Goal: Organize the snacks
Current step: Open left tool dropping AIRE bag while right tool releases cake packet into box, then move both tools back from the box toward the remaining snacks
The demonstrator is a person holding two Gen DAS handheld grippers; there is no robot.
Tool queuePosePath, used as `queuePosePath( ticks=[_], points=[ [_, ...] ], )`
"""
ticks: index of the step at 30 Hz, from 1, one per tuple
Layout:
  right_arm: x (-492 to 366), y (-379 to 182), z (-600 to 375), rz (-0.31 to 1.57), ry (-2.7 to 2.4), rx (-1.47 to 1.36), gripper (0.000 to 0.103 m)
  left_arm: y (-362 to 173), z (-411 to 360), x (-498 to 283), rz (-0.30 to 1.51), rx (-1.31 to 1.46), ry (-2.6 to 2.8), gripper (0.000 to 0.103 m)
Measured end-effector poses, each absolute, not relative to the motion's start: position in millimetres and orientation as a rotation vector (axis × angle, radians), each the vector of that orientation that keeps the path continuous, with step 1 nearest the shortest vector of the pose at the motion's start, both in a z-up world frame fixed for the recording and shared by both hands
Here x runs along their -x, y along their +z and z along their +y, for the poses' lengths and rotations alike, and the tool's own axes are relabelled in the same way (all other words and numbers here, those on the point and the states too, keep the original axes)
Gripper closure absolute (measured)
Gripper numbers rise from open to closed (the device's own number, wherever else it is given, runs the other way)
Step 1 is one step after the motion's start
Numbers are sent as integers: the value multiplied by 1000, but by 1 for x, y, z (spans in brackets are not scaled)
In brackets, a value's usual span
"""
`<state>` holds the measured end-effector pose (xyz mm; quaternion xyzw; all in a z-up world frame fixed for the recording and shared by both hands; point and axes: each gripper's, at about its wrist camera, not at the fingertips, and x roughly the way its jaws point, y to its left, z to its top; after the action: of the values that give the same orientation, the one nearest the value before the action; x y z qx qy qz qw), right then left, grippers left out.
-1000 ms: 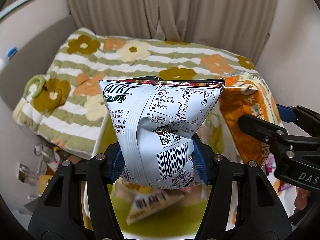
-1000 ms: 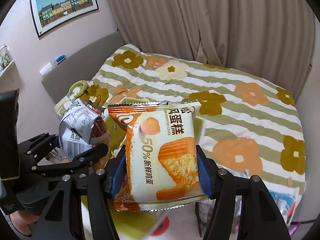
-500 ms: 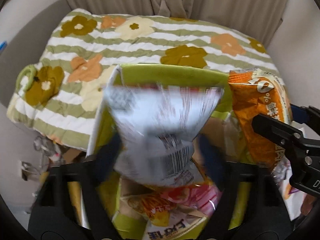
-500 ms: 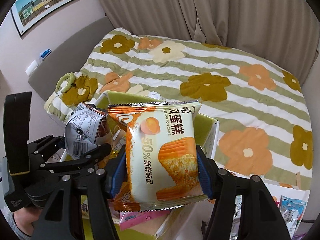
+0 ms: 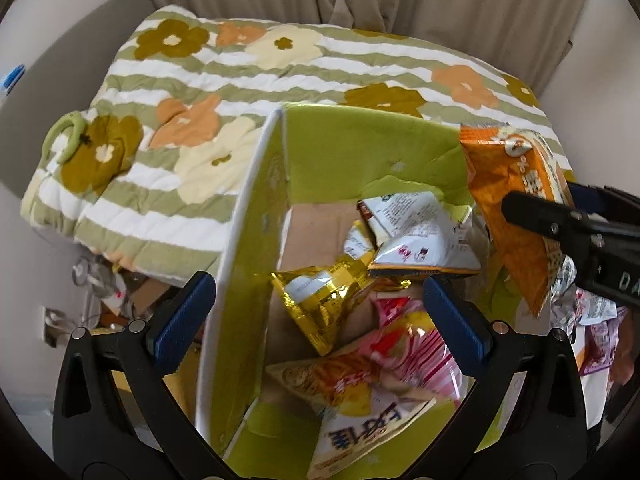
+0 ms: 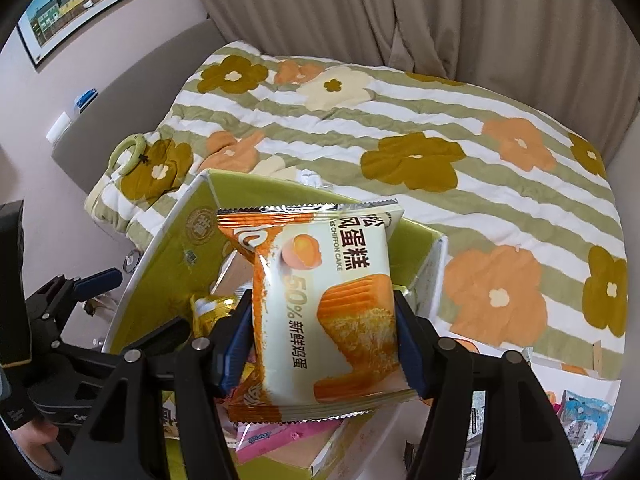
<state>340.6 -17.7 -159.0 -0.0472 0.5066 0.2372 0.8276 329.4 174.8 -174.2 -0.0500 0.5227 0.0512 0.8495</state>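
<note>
My left gripper [image 5: 320, 312] is open and empty above a green cardboard box [image 5: 360, 148]. The white chip bag [image 5: 416, 236] lies inside the box on other snacks, next to a gold packet [image 5: 320, 300] and pink and yellow packets [image 5: 384, 364]. My right gripper [image 6: 324, 340] is shut on an orange and cream chiffon cake packet [image 6: 328, 308], held upright over the box [image 6: 192, 232]. The cake packet also shows at the right of the left wrist view [image 5: 516, 200]. The left gripper shows at the lower left of the right wrist view [image 6: 80, 292].
The box stands in front of a bed with a green striped flower quilt [image 6: 440, 128]. More loose snack packets [image 6: 580, 420] lie on a white surface at the right. Clutter [image 5: 112, 288] sits on the floor left of the box. Curtains [image 6: 400, 12] hang behind.
My left gripper opened and the white chip bag dropped into the box. Both grippers tilted down over the box. The right gripper still holds the cake packet.
</note>
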Motion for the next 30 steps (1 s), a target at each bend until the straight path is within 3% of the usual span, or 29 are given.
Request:
queuePosePath(
  ticks=[6, 7, 8, 10, 20, 30],
  points=[
    [-338, -157, -2, 1053, 543, 120, 41, -170, 184, -312, 1094, 123, 117, 1],
    [-336, -155, 1, 1033, 562, 113, 33, -169, 183, -309, 1092, 126, 118, 1],
    [-334, -152, 2, 1010, 577, 105, 15, -169, 183, -306, 1092, 130, 117, 1],
    [-327, -145, 2, 953, 610, 86, 0, -169, 183, -298, 1093, 144, 118, 1],
    [-304, -153, -6, 967, 609, 116, 0, -170, 176, -266, 1091, 172, 131, 1],
    [-260, -122, -33, 917, 587, 150, 0, -137, 148, -226, 1033, 151, 143, 1]
  ],
)
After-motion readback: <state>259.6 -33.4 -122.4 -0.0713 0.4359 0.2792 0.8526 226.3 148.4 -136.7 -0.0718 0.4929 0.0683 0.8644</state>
